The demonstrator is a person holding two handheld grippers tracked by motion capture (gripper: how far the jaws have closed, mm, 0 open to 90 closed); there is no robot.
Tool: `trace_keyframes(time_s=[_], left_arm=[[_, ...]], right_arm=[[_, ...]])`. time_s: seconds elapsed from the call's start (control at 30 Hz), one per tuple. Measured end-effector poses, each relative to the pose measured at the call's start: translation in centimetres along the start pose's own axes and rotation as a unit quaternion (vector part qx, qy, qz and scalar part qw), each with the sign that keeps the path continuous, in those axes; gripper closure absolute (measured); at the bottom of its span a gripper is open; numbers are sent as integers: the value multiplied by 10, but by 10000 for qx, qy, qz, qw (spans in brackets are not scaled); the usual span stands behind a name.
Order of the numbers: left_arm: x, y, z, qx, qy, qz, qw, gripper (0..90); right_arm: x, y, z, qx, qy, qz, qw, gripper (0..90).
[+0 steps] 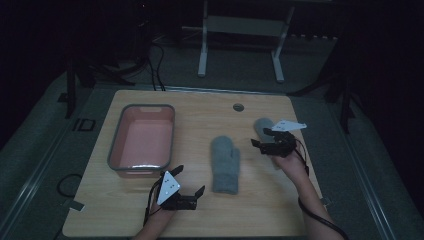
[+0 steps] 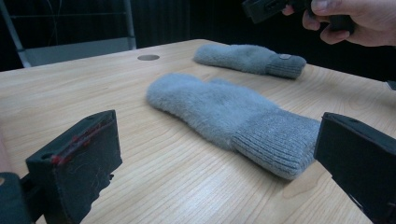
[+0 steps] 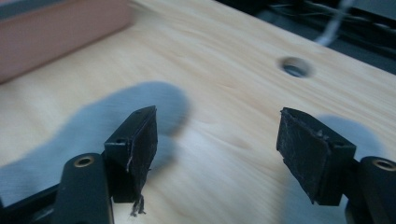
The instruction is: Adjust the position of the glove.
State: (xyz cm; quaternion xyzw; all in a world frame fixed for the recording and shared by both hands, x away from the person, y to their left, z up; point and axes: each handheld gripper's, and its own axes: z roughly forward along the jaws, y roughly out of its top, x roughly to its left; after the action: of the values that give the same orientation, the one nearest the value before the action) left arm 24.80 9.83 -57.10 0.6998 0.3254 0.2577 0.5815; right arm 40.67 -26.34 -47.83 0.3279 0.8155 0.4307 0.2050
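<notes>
A dark room surrounds the wooden table (image 1: 200, 107), holding a pink tub (image 1: 142, 140) and two grey mittens (image 1: 225, 164); left gripper (image 1: 186, 191) and right gripper (image 1: 262, 137) both gape wide, empty

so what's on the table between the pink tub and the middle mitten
Nothing: in the high view, bare wood separates the pink tub from the middle mitten.

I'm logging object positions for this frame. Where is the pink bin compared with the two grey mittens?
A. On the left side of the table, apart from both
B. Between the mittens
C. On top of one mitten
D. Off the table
A: the pink bin stands on the table's left side, while both grey mittens lie to its right, clear of it.
</notes>
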Motion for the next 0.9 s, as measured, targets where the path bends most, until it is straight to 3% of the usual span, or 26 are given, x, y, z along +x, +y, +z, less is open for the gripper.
trace_keyframes(time_s=[0.03, 0.1, 0.17, 0.3, 0.4, 0.57, 0.77, 0.9], left_arm=[[0, 0, 0, 1, 2, -3, 10000, 9], [0, 0, 0, 2, 2, -7, 10000, 9], [0, 0, 0, 4, 1, -12, 10000, 9], [0, 0, 0, 5, 2, -15, 10000, 9], [0, 0, 0, 7, 4, -11, 10000, 9], [0, 0, 0, 10, 2, -18, 10000, 9], [0, 0, 0, 5, -3, -14, 10000, 9], [0, 0, 0, 3, -5, -7, 10000, 9]], right_arm=[[-6, -2, -2, 15, -130, 77, 9999, 294], [-12, -4, -5, -6, -158, 208, 9997, 316], [-30, -11, -12, -92, -258, 604, 9978, 300], [-45, -18, -16, -23, -510, 735, 9960, 306], [-60, -27, -10, 347, -757, 884, 9926, 329], [-71, -39, 7, 676, -980, 714, 9903, 389], [-78, -54, 27, 949, -887, 691, 9891, 431], [-76, -62, 34, 1069, -841, 479, 9895, 494]])
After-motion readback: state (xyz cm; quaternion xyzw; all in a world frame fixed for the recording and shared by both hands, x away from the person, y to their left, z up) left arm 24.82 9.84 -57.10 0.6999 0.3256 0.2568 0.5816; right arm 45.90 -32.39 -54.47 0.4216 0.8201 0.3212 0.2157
